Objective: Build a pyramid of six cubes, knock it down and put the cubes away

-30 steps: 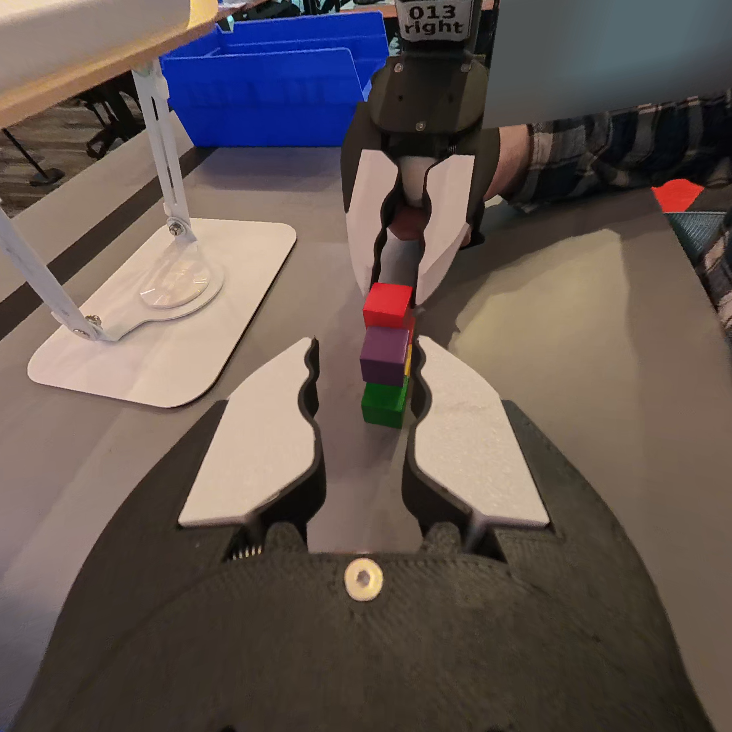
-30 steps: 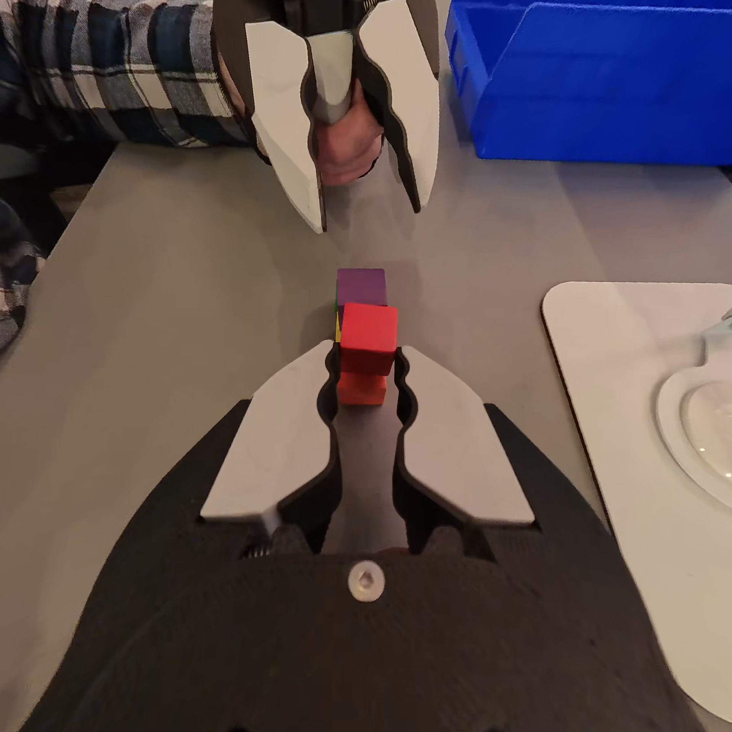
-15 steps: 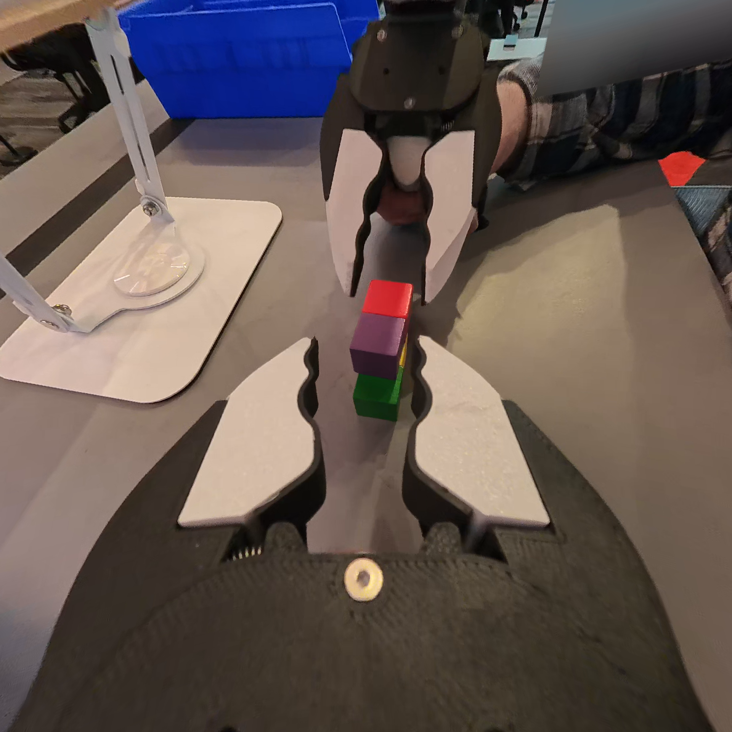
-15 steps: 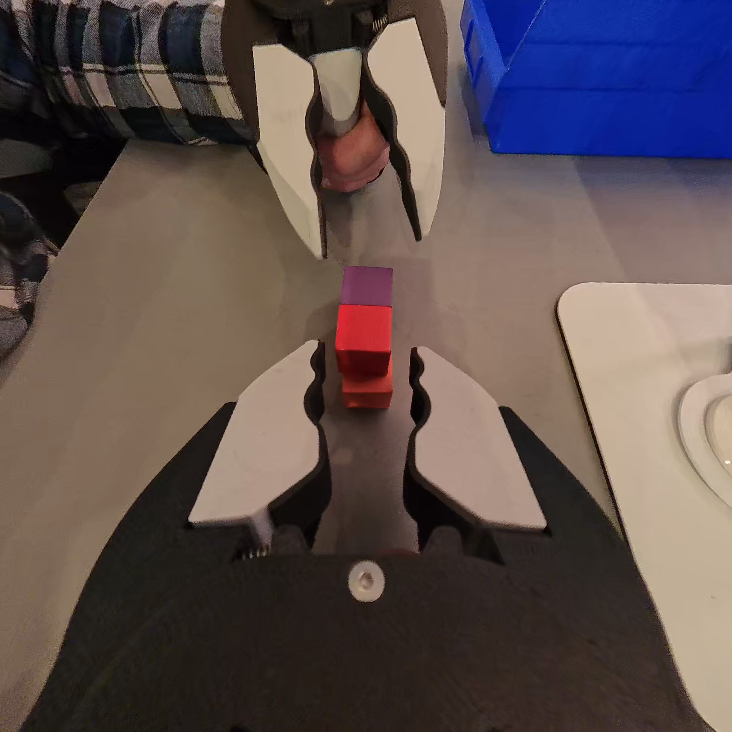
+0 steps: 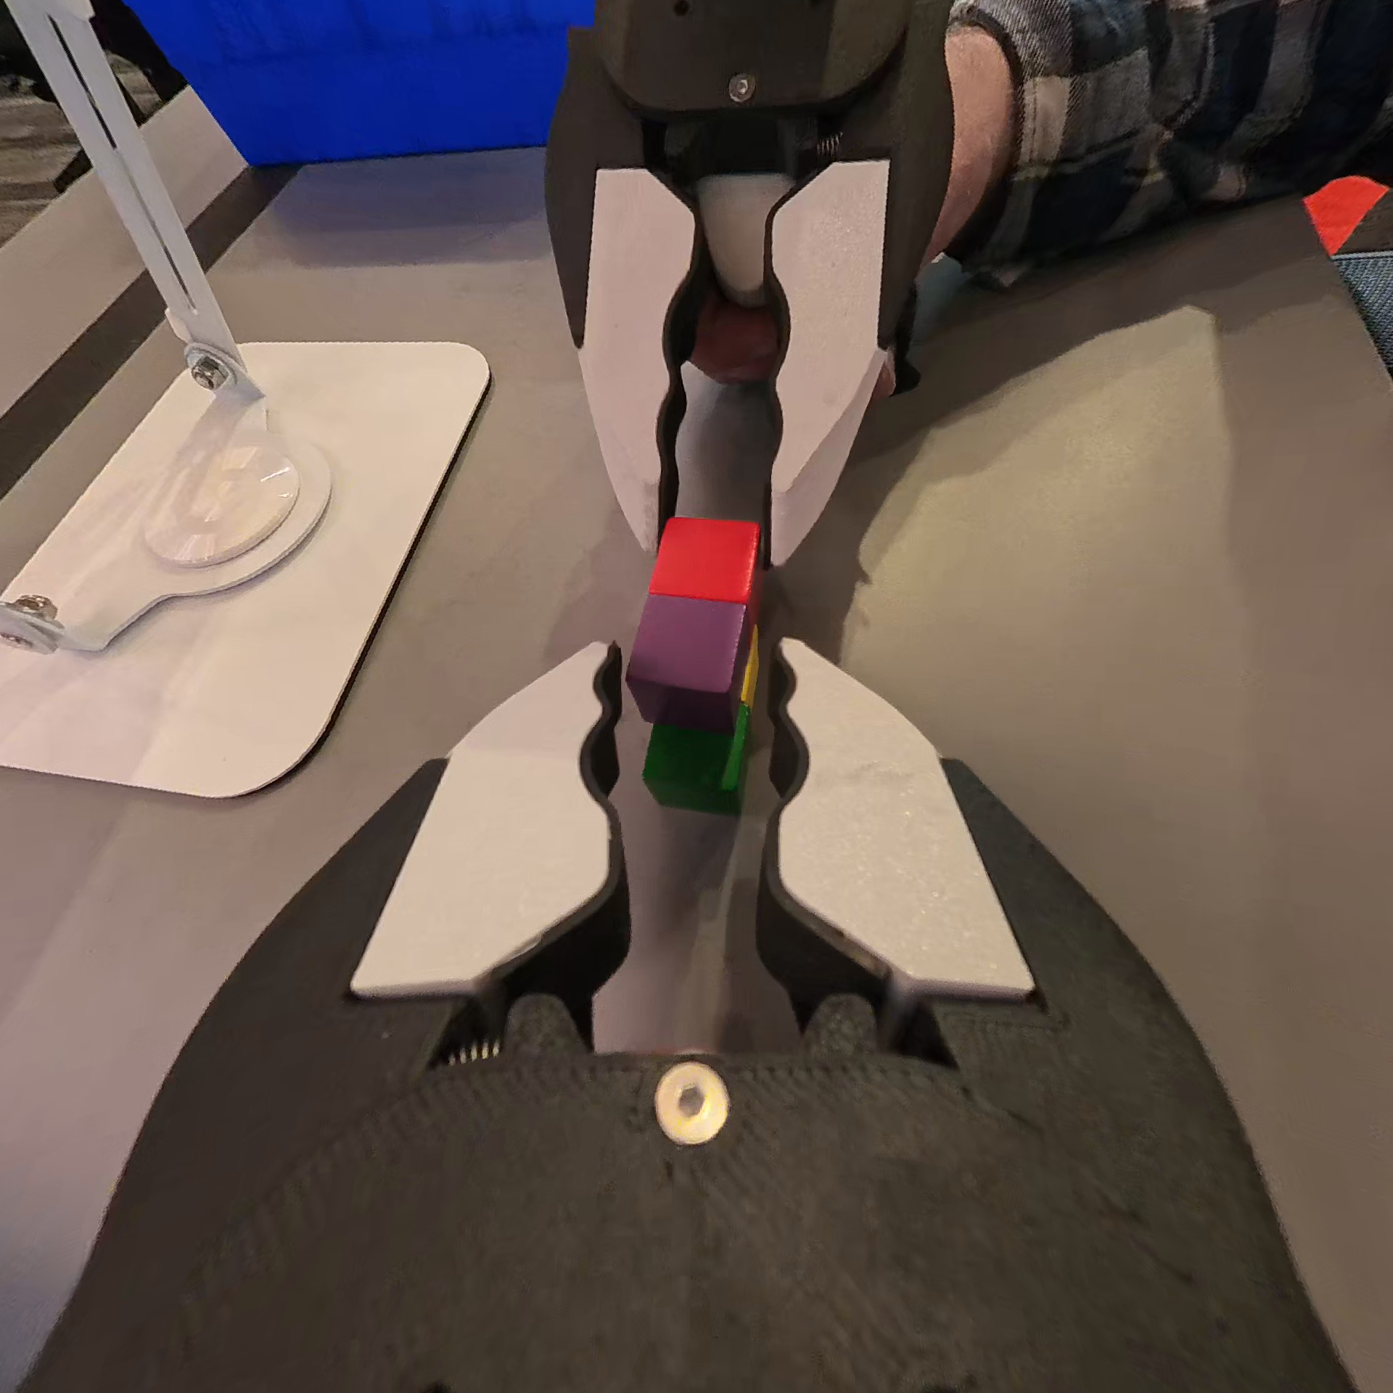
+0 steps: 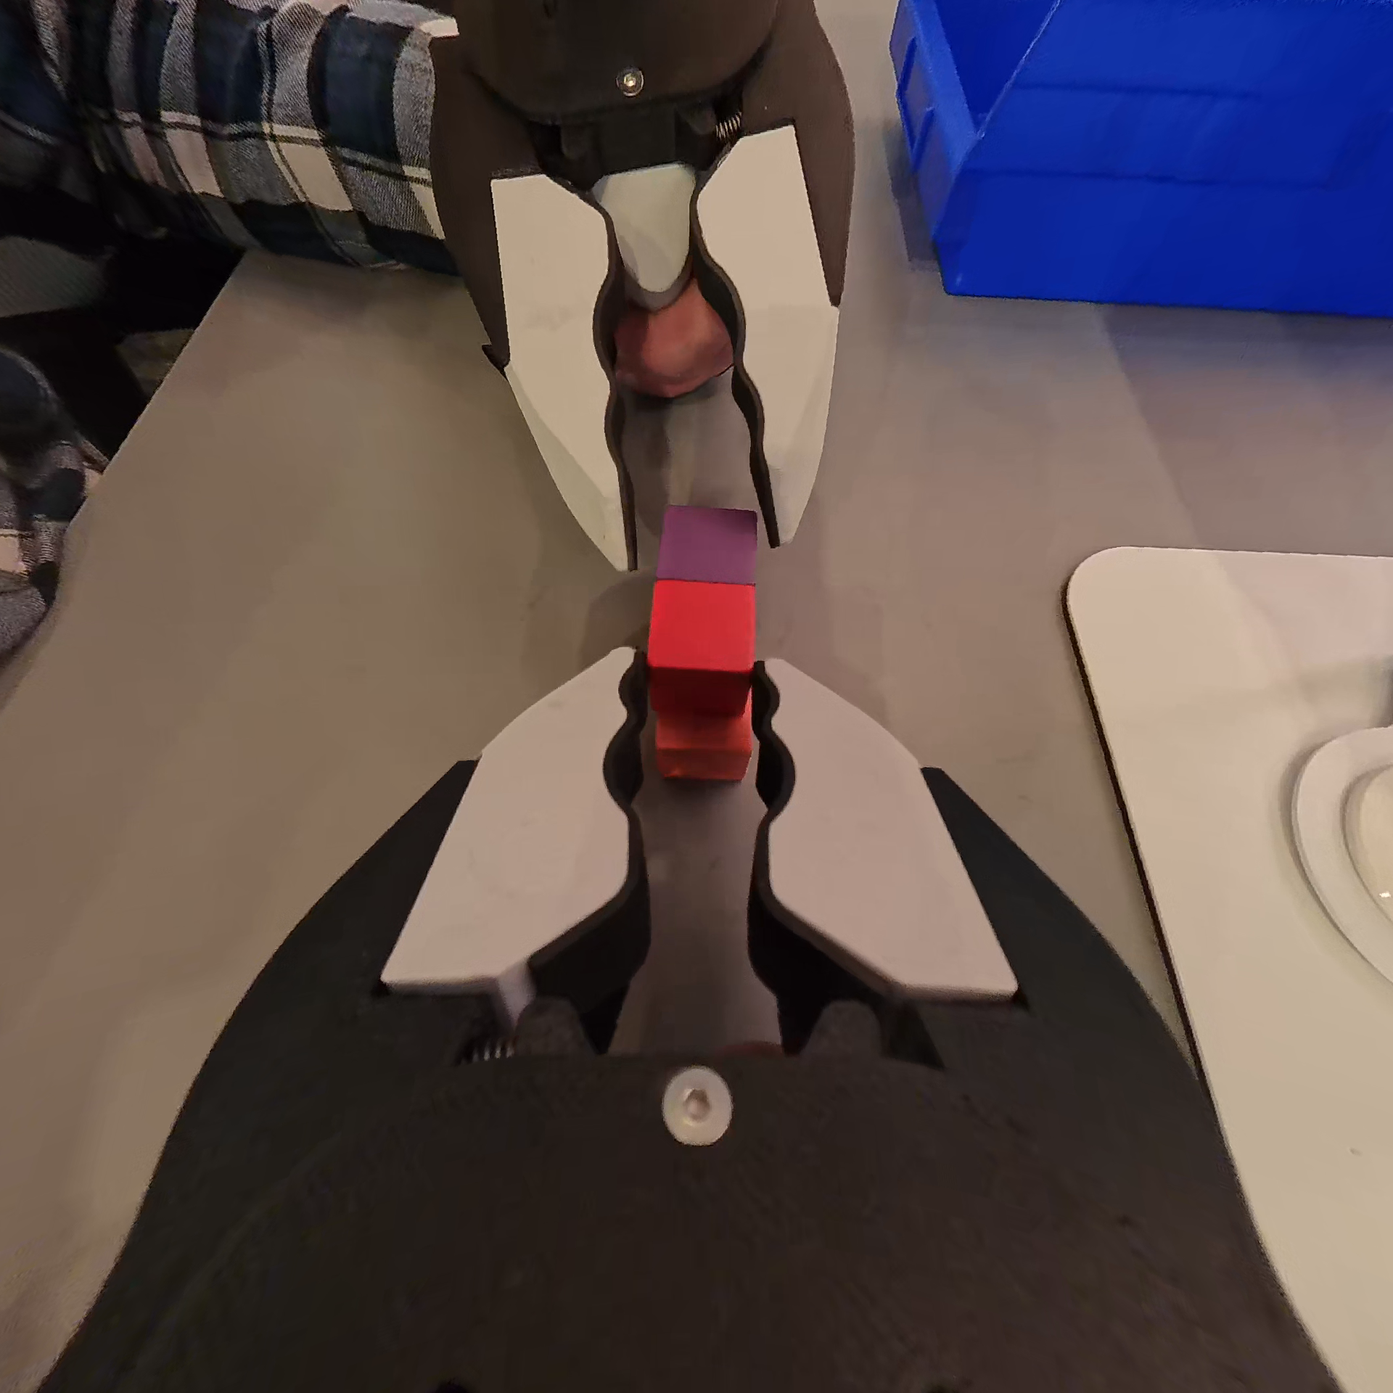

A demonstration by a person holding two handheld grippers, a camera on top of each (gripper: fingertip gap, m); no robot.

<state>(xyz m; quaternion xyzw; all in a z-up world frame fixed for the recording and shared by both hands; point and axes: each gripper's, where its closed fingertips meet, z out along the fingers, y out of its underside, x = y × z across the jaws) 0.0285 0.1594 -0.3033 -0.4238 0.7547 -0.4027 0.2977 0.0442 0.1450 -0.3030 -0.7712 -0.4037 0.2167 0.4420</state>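
The cubes stand in one line between my two grippers, seen end-on. In the left wrist view a green cube (image 5: 686,761) is at the bottom with a purple cube (image 5: 690,648) on it, a yellow sliver (image 5: 750,667) behind, and a red cube (image 5: 705,558) beyond. My left gripper (image 5: 693,656) is open around the purple cube, with a gap at each pad. In the right wrist view my right gripper (image 6: 697,663) is shut on the red cube (image 6: 701,633), which rests on an orange cube (image 6: 701,750). The purple cube (image 6: 708,546) sits behind it, between the left gripper's (image 6: 697,550) tips.
A blue bin (image 5: 377,75) stands at the table's far side and also shows in the right wrist view (image 6: 1168,188). A white stand base (image 5: 226,603) lies beside the cubes. A person's plaid sleeves (image 5: 1168,98) (image 6: 226,136) reach in behind each gripper.
My right gripper's jaws opened around the red cube, then closed on it again. My left gripper's jaws narrowed around the purple cube. Both grippers moved closer to the cubes.
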